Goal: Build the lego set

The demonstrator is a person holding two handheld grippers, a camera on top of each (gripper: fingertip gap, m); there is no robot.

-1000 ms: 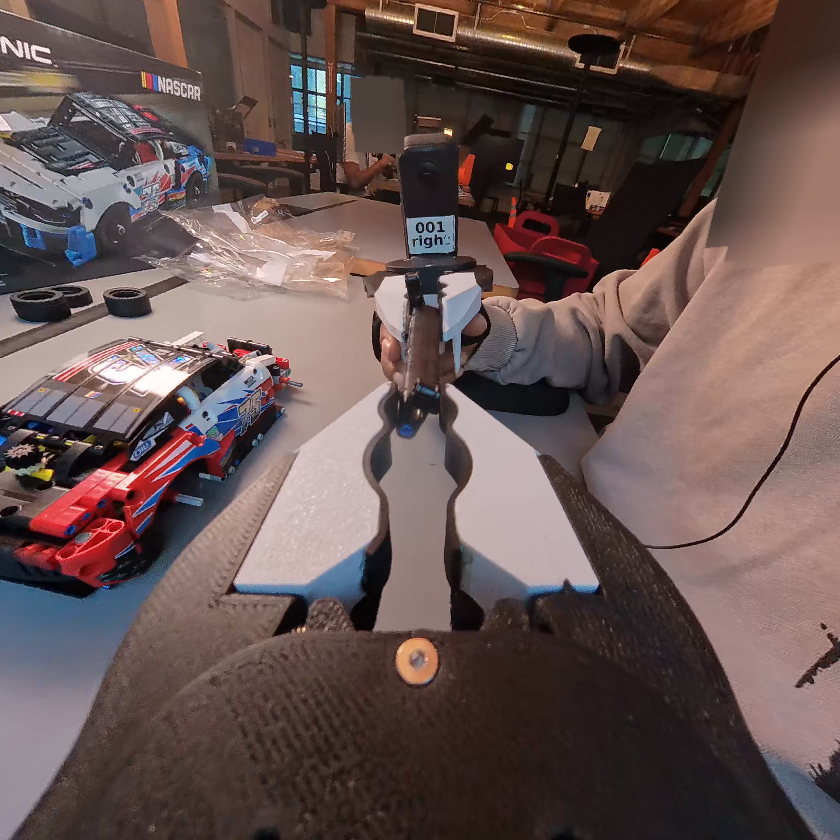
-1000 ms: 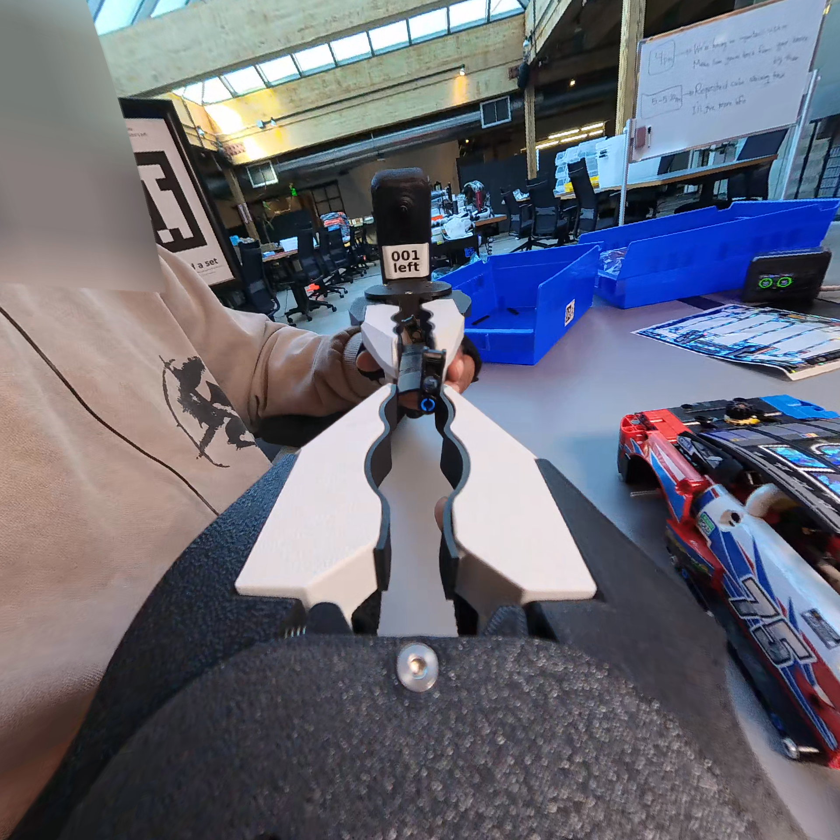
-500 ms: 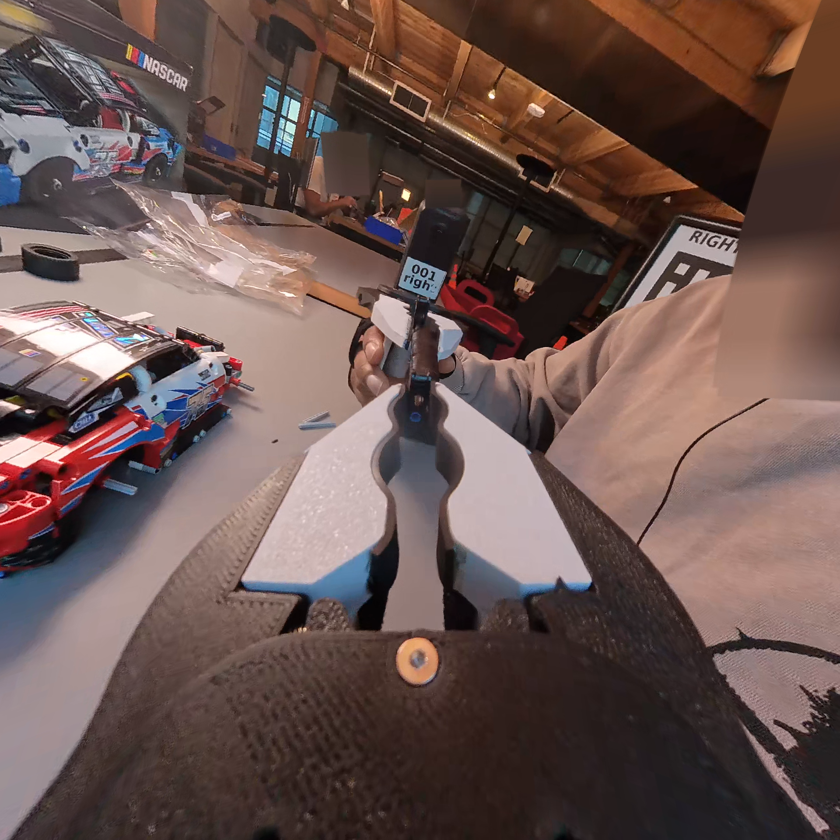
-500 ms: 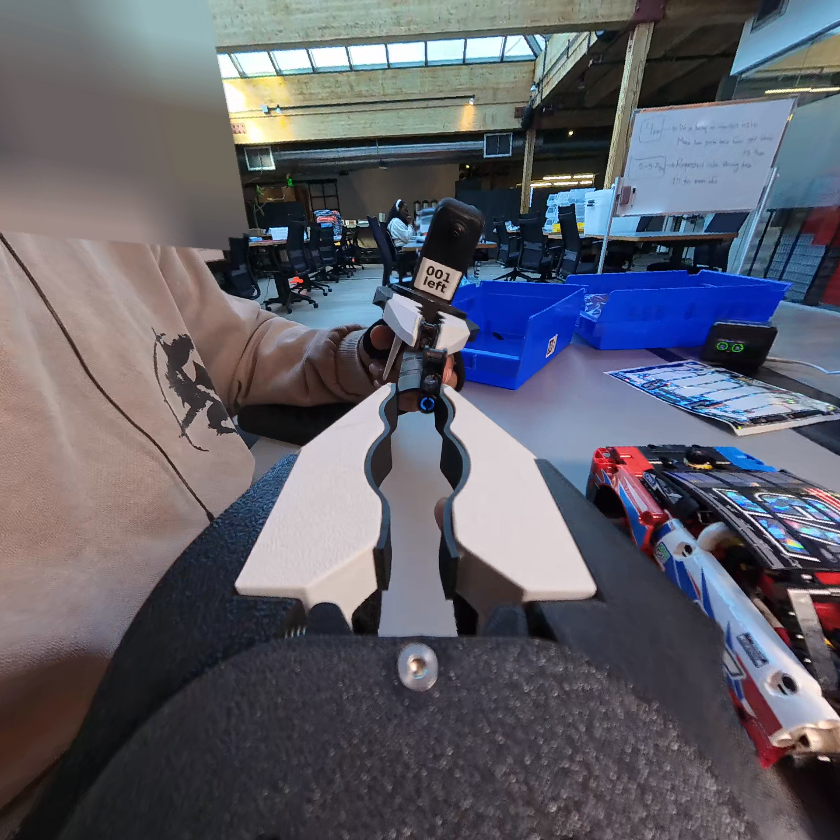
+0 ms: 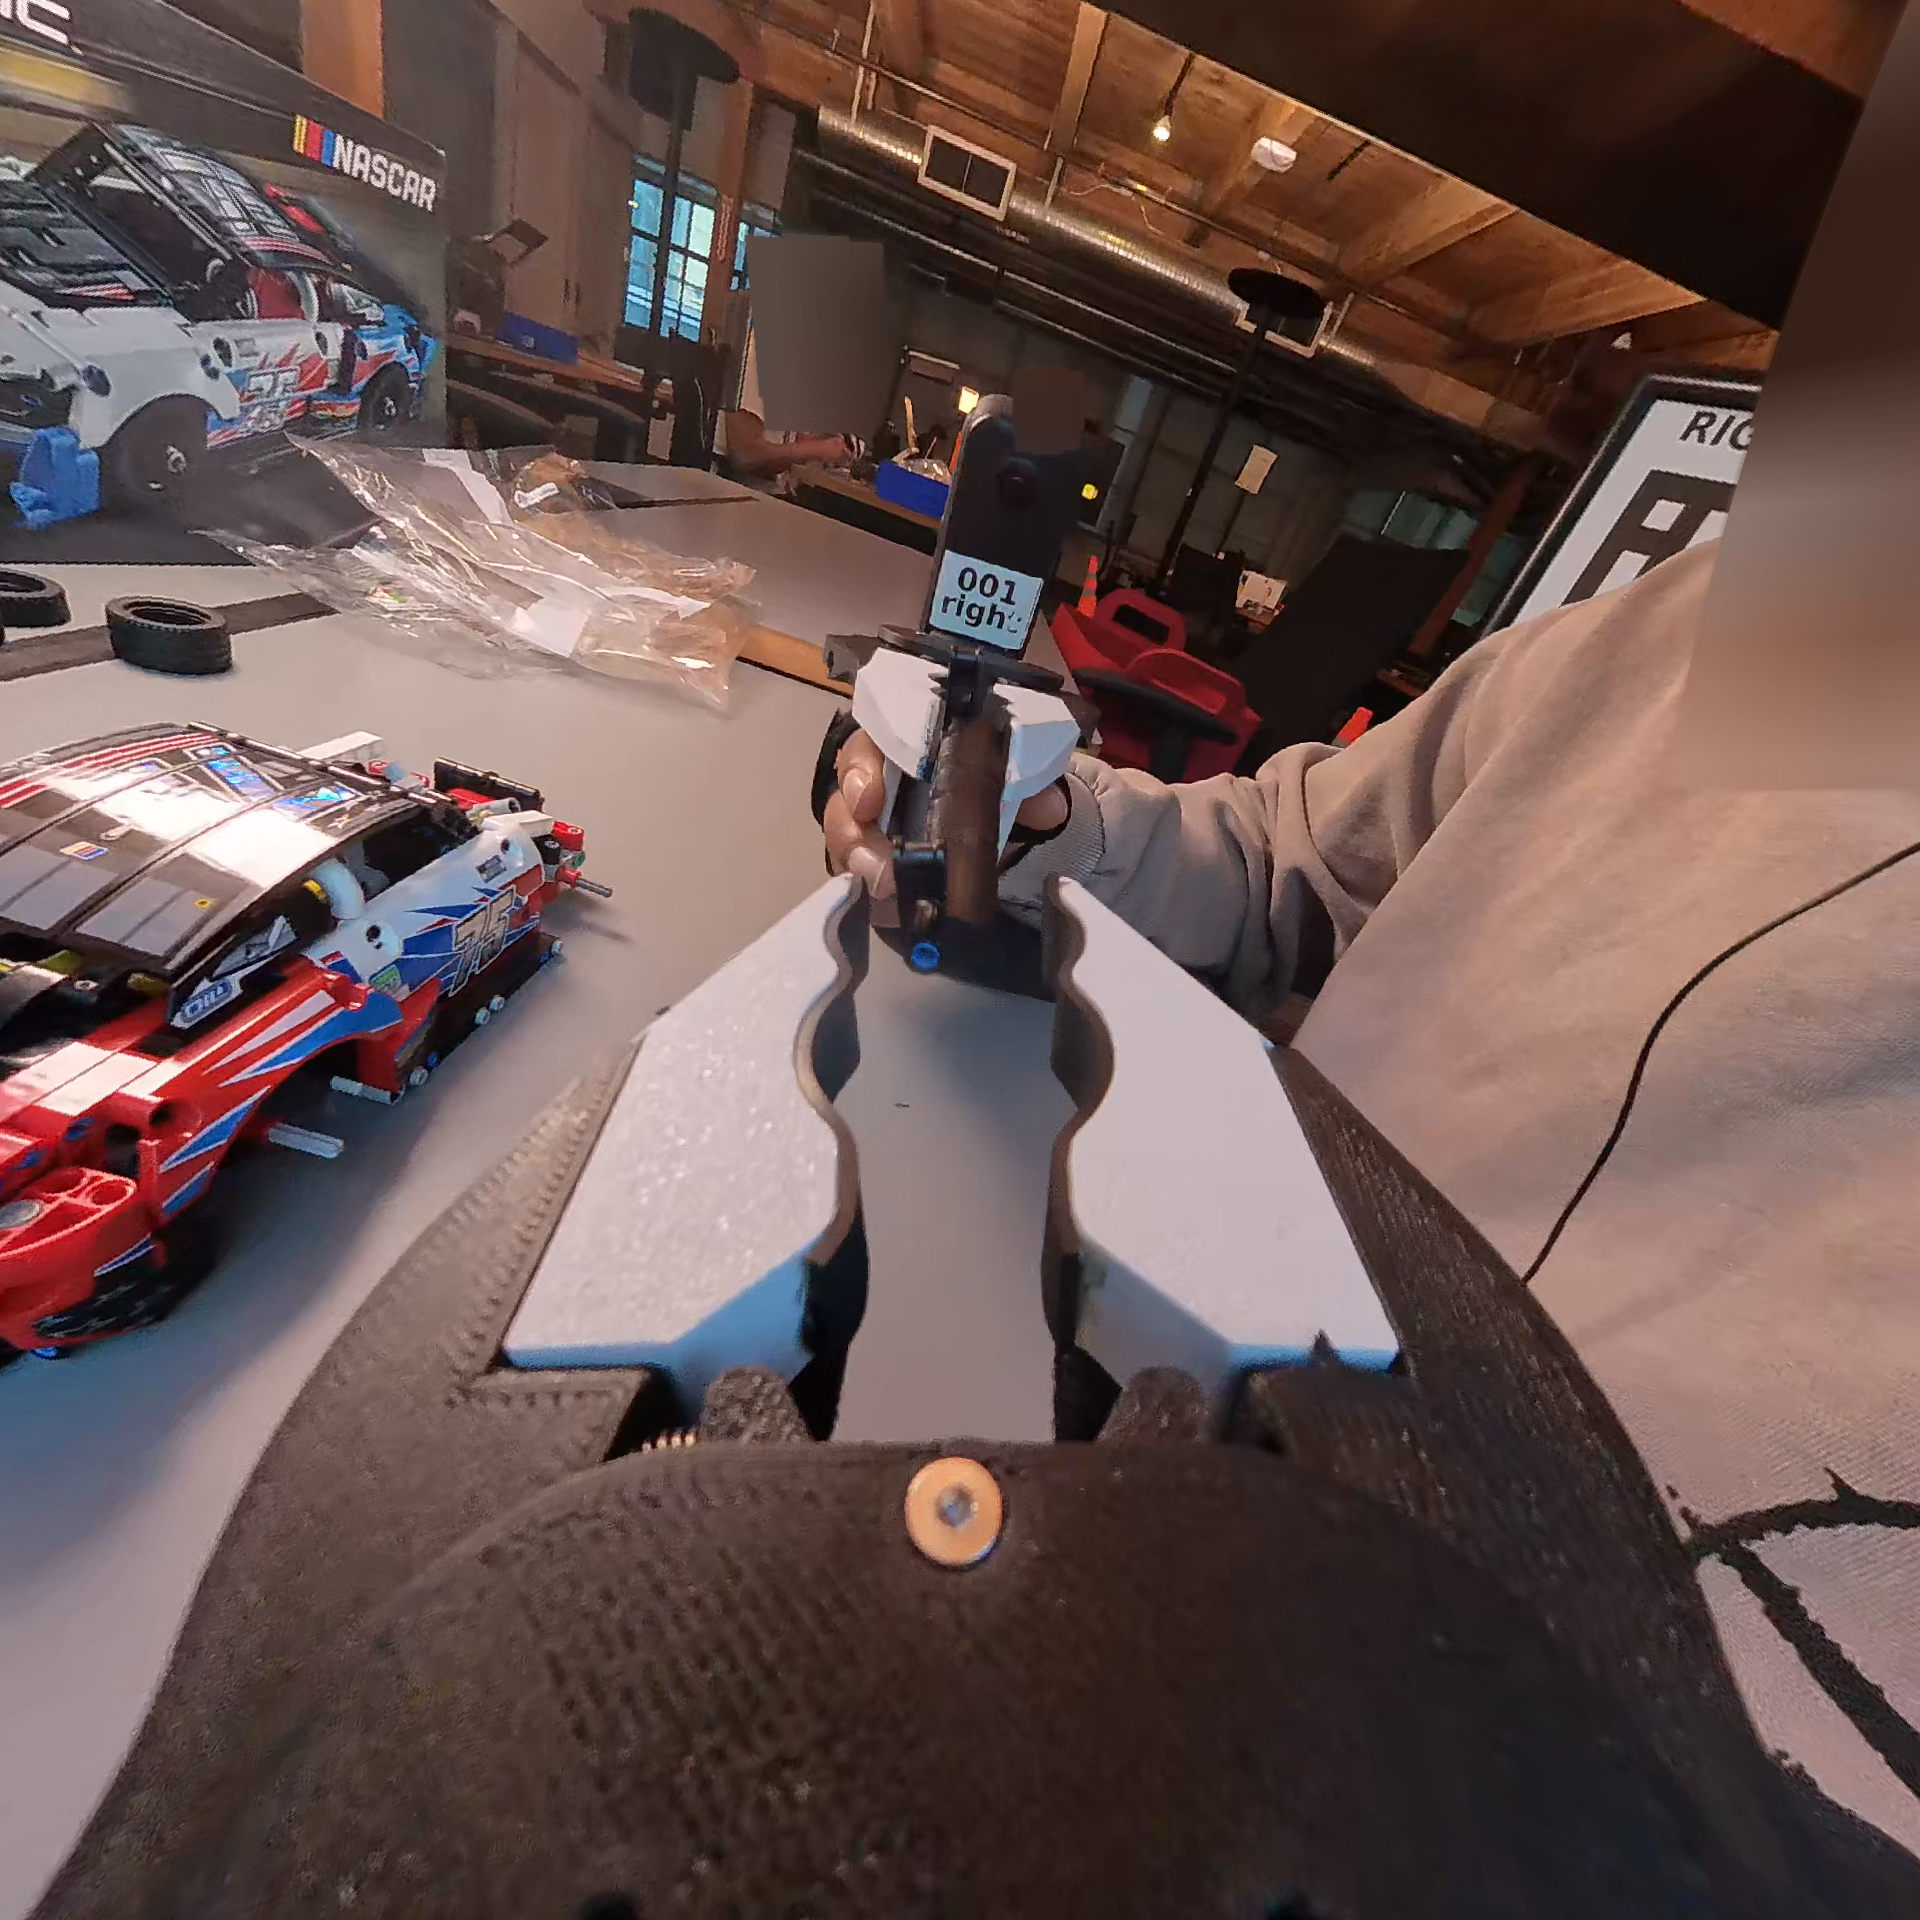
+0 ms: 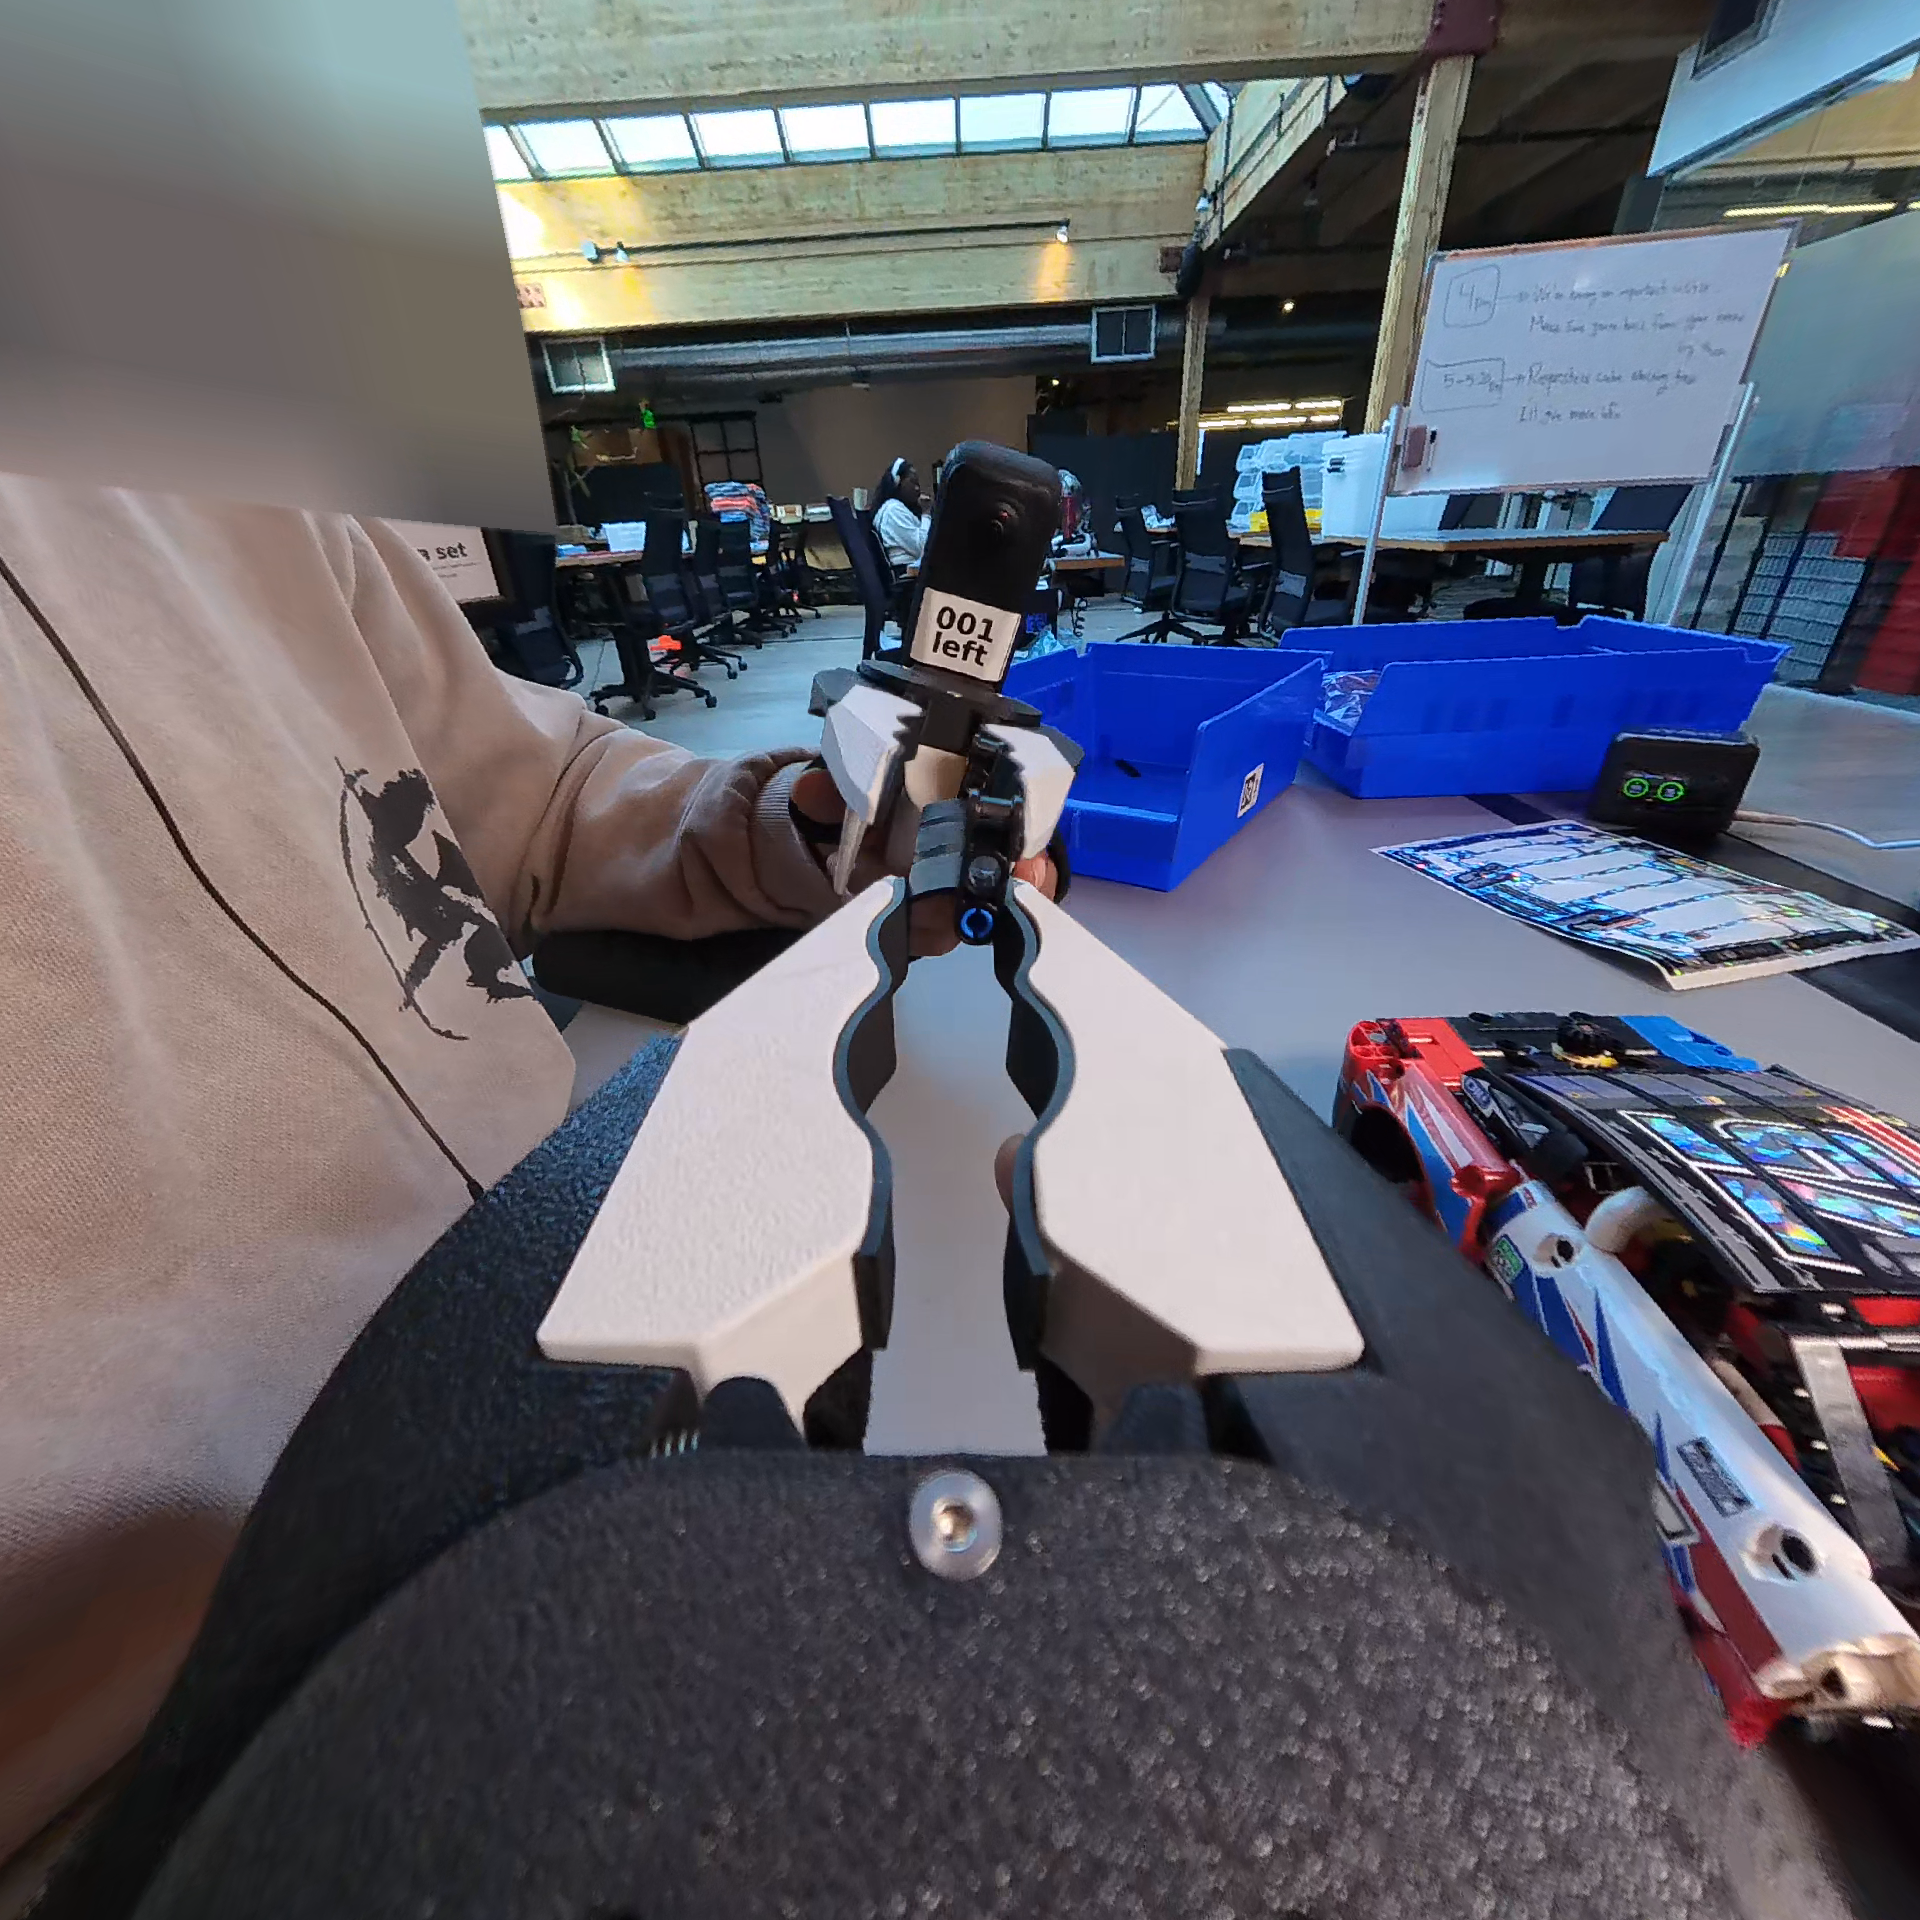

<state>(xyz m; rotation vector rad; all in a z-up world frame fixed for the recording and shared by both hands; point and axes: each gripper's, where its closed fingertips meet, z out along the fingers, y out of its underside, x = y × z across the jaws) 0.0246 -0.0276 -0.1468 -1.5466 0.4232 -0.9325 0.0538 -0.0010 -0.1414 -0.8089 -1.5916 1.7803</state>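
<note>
Bodywork on the toy car [image 5: 260, 935] looks close to finished in the left wrist view: roof, stickered sides and red nose are all on, and it sits on the grey table [image 5: 675, 748] to the left of the tongs. Its wheel arches are empty, with bare axle ends sticking out. Loose tyres [image 5: 166, 634] lie farther back, near the clear bags [image 5: 499, 561] and the box [image 5: 208, 260]. The left gripper [image 5: 954, 914] has its tongs wide apart and holds nothing. Its tips face the other tool head-on.

From the right wrist view, the right gripper [image 6: 958, 909] appears clamped at its tips on a small black piece [image 6: 977, 894] with a blue pin in its end, held in the air well above the table and in front of the person's chest. The car lies low to the right, near the sheet of pictures [image 6: 1642, 904] and blue bins [image 6: 1164, 748]. By this reading, the small piece and the wheels are left to fit.
</note>
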